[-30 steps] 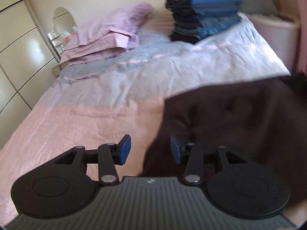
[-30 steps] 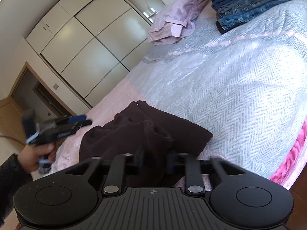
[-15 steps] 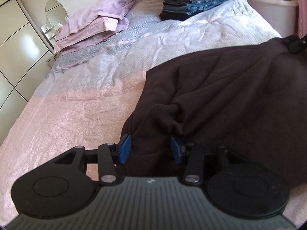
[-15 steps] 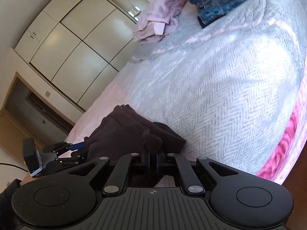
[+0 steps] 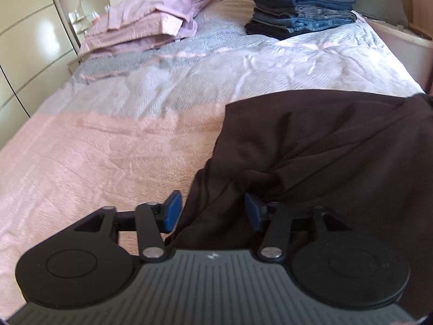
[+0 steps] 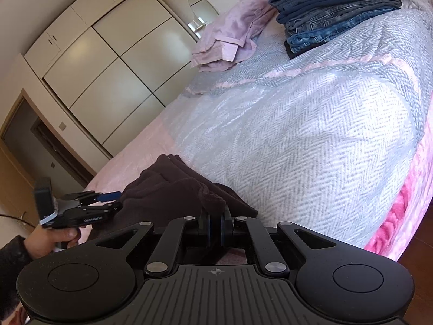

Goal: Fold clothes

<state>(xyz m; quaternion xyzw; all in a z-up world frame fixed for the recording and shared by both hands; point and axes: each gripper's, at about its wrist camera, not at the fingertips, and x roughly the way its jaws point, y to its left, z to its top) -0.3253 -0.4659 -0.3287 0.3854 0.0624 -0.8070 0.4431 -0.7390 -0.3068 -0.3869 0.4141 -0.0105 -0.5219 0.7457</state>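
Note:
A dark brown garment (image 5: pixel 324 149) lies crumpled on the pink and grey bedspread (image 5: pixel 108 149), at the bed's near end. My left gripper (image 5: pixel 213 211) is low over the garment's left edge. Its jaws are opening, and a hanging fold of the cloth sits loosely between the blue pads (image 5: pixel 173 211). The right pad is partly covered by fabric. In the right wrist view, my right gripper (image 6: pixel 215 224) is shut on a bunched corner of the garment (image 6: pixel 167 189). A hand holds the left gripper (image 6: pixel 117 201) at the cloth's far side.
A tall stack of folded blue and denim clothes (image 5: pixel 303 2) stands at the head of the bed beside lilac bedding (image 5: pixel 151 21). Cream wardrobe doors (image 6: pixel 108 75) and a doorway (image 6: pixel 27 149) line the far side. A pink blanket (image 6: pixel 406 211) hangs over the bed's near edge.
The left gripper came down and in onto the garment's edge, and its jaws have spread wider around the fold. The right gripper stayed shut on the cloth.

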